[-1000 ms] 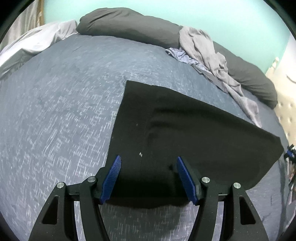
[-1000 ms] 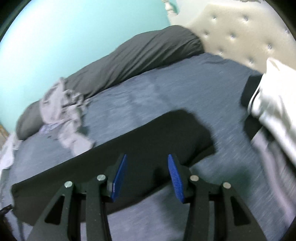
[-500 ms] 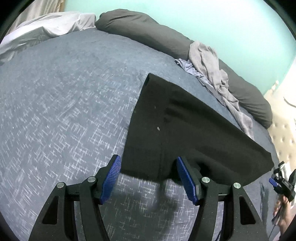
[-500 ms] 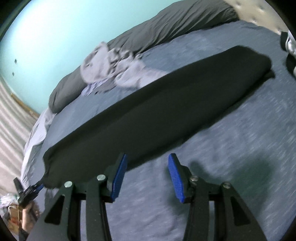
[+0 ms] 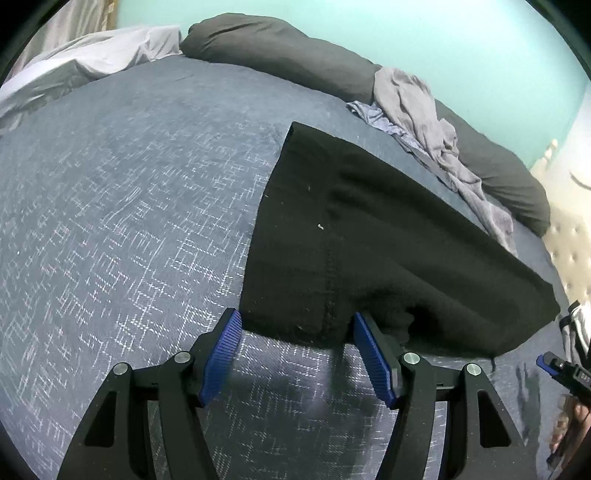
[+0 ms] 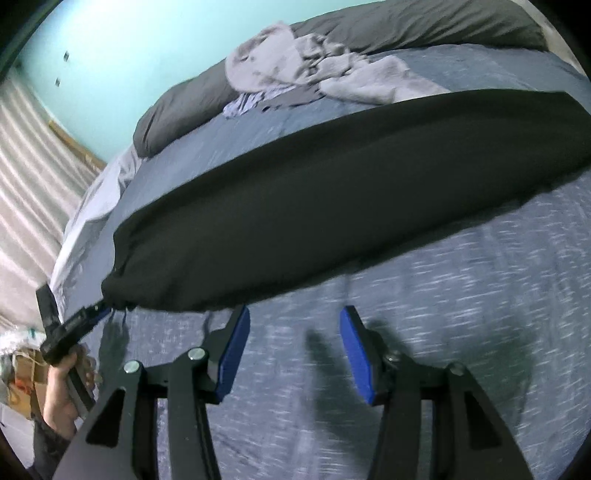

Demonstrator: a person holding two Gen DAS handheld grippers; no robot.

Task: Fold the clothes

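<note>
A bed covered in a blue-grey heathered bedspread (image 5: 129, 221) filled both views, set against a turquoise wall (image 5: 424, 29). A folded black garment (image 5: 369, 236) lay flat on the cover, running from the centre of the left wrist frame toward its lower right. Along the far edge of the bed sat a long dark grey bolster (image 5: 280, 51), with a rumpled pile of light grey clothes (image 5: 424, 110) draped against it (a bluish piece peeked out underneath).

The left gripper (image 5: 295, 354) stood with its blue pads spread, the near hem of the garment at their tips; neither pad pressed on the cloth. The right gripper (image 6: 293, 350) hung over bare bedspread just short of the garment's long edge, its jaws opening with nothing between them.

The left wrist view alone showed pale sheets (image 5: 85, 62) bunched at the upper left and a cream tufted headboard (image 5: 569, 243) at the right edge. The right wrist view, somewhat blurred, alone showed a striped curtain (image 6: 33, 177) at the left, and the person's hand (image 6: 62, 398) at lower left gripping the other tool's handle, its tip at the garment's end. From there the garment (image 6: 332, 203) stretched as a long dark band across the frame.
</note>
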